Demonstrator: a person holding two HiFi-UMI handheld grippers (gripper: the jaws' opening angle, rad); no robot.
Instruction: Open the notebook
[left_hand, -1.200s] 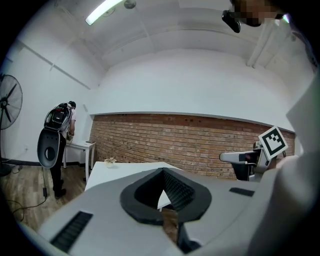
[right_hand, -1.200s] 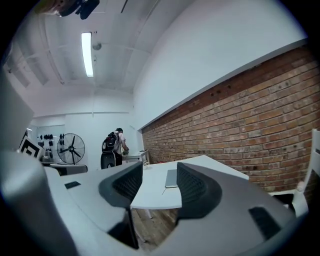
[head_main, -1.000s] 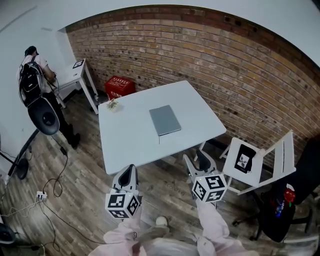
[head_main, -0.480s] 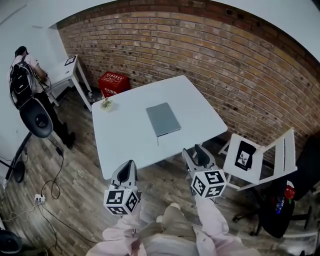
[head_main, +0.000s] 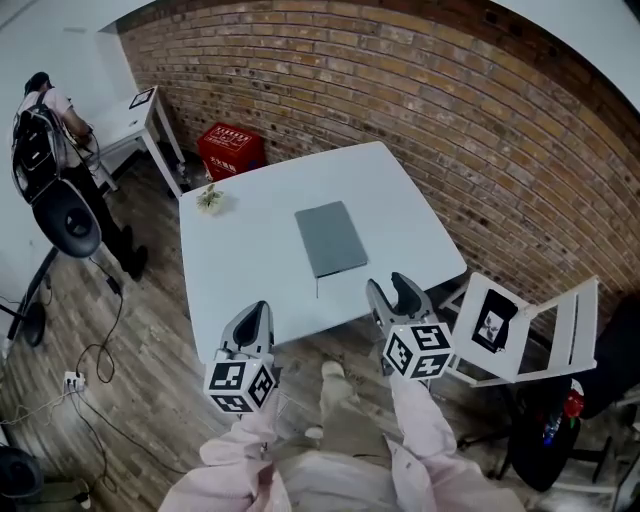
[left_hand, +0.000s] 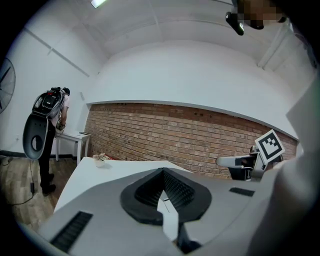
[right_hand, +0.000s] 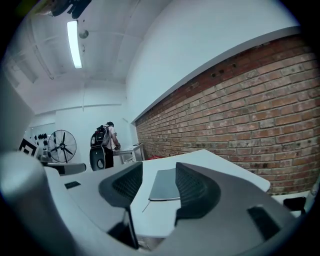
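1. The white worktop (head_main: 250, 270) is carrying the task's thing, and both claws are hanging at its near edge, so the approach looks like the step in hand, with no contact made yet
2. The grey notebook (head_main: 331, 238) is lying flat and closed about the middle of the worktop, a little toward the right edge, apart from both claws
3. The right claw (head_main: 388, 290) is hovering by the near edge toward the right corner, jaws standing wide with nothing between them; its own view is framing the notebook in that gap
4. The left claw (head_main: 255, 308) is hovering at the near left corner, jaws pressed together on nothing
5. Next, I judge, one claw is needing to catch the cover's free edge while the other is pinning the book down
6. A thin line (head_main: 318, 287) is running from the notebook's near edge; ribbon or strap, I cannot tell, and which side carries the spine is too small to make out
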